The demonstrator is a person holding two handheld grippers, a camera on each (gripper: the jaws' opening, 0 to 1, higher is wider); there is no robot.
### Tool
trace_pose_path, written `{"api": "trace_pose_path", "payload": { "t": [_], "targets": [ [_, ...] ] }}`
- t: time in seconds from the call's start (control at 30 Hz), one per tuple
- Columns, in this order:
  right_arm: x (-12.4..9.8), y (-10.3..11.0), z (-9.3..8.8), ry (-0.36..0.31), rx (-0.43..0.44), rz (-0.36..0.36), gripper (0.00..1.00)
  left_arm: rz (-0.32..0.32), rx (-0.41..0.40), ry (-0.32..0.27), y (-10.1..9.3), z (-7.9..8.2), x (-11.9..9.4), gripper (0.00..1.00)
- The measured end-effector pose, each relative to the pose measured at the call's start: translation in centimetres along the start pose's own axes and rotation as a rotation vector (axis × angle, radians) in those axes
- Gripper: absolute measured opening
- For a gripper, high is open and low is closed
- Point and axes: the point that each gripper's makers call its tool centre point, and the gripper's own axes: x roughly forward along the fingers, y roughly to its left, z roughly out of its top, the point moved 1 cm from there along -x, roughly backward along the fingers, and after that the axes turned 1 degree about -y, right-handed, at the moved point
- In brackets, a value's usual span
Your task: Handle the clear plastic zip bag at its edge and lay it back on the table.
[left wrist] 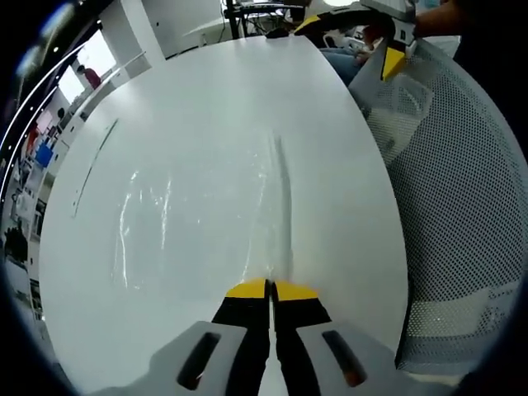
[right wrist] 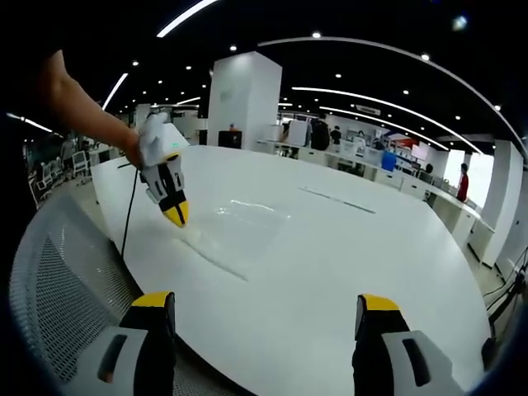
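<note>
A clear plastic zip bag point(left wrist: 198, 223) lies flat on the white table point(left wrist: 206, 99), its zip edge running toward my left gripper point(left wrist: 271, 289). The yellow-tipped jaws of that gripper are shut on the bag's near edge. In the right gripper view the bag point(right wrist: 239, 227) shows as a faint glossy sheet, and the left gripper point(right wrist: 176, 214), held by a person's hand, pinches its corner. My right gripper point(right wrist: 268, 318) stands open with its jaws wide apart and nothing between them, above the table's near edge. It appears at the top of the left gripper view point(left wrist: 388, 45).
A grey mesh chair back point(left wrist: 462, 206) stands against the table's edge, also seen as mesh chair point(right wrist: 58, 280). A thin dark seam point(right wrist: 334, 198) crosses the far tabletop. A cable point(right wrist: 128, 214) hangs from the left gripper. Desks and people fill the office behind.
</note>
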Motion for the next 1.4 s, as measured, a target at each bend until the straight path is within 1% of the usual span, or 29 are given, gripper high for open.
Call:
{"api": "trace_pose_path", "payload": {
  "t": [0.17, 0.43, 0.73, 1.0, 1.2, 1.4],
  "targets": [
    [0.0, 0.1, 0.1, 0.007, -0.030, 0.002, 0.91, 0.003, 0.004, -0.013, -0.3, 0.7, -0.5, 0.00],
    [-0.1, 0.2, 0.7, 0.014, -0.075, 0.018, 0.91, 0.010, -0.002, -0.020, -0.9, 1.0, -1.1, 0.00],
    [0.2, 0.5, 2.2, 0.000, -0.113, 0.046, 0.88, 0.012, -0.011, -0.033, -1.3, 1.4, -1.7, 0.00],
    [0.4, 1.2, 3.6, -0.010, -0.148, 0.090, 0.86, 0.009, -0.008, -0.036, -2.2, 2.1, -2.5, 0.00],
    [0.6, 1.7, 5.2, -0.027, -0.183, 0.125, 0.85, 0.013, -0.002, -0.039, -2.5, 2.4, -3.1, 0.00],
    [1.0, 2.0, 6.4, -0.044, -0.218, 0.148, 0.81, 0.012, 0.000, -0.042, -2.7, 2.7, -3.4, 0.00]
  ]
}}
